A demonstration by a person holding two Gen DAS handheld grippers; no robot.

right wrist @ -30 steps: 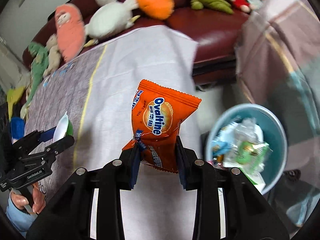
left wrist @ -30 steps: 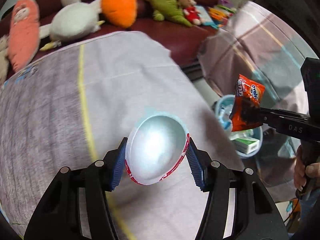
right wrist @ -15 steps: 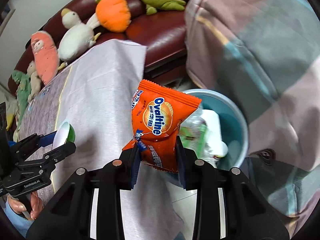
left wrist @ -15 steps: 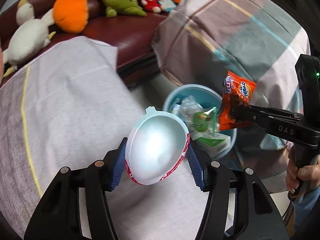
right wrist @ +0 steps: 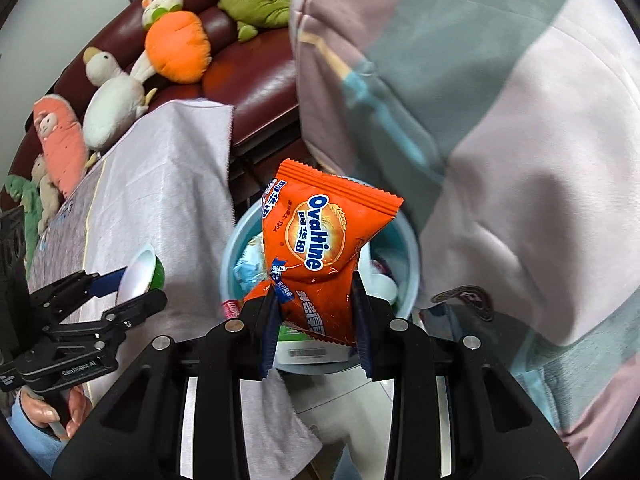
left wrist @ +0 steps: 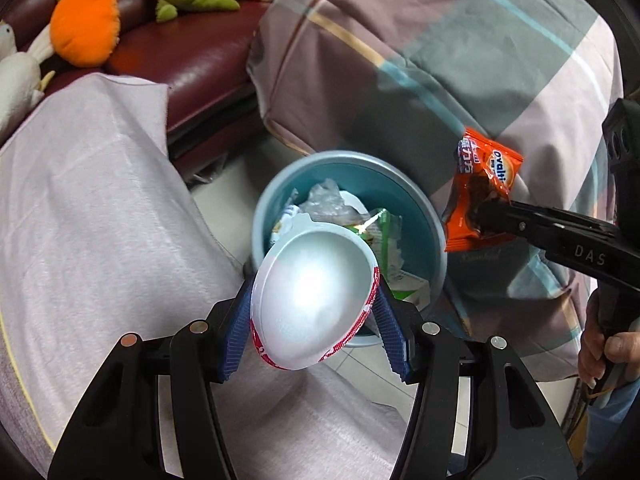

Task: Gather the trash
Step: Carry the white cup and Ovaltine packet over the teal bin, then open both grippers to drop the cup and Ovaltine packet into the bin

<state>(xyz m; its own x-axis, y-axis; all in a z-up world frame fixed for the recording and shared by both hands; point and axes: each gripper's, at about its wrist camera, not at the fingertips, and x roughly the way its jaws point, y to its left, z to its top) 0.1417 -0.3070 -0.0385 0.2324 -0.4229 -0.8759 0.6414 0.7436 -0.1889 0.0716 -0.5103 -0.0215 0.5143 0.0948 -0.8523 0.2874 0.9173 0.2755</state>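
Note:
My left gripper [left wrist: 314,316] is shut on an empty white plastic cup [left wrist: 312,296] with a red rim, held over the near edge of the blue trash bin [left wrist: 360,164]. The bin holds wrappers and cartons. My right gripper [right wrist: 316,312] is shut on an orange Ovaltine packet [right wrist: 324,240], held above the bin [right wrist: 408,248]. In the left wrist view the packet [left wrist: 480,192] hangs at the bin's right rim. In the right wrist view the left gripper [right wrist: 120,292] and cup [right wrist: 140,276] sit left of the bin.
A table under a pale cloth [left wrist: 88,208] lies left of the bin. A checked blanket [left wrist: 440,48] rises behind and to the right. A dark red sofa [left wrist: 192,56] with plush toys [left wrist: 84,28] stands at the back.
Both grippers have swung right from over the table to the bin. The cup and the packet stay gripped and now hang over the bin.

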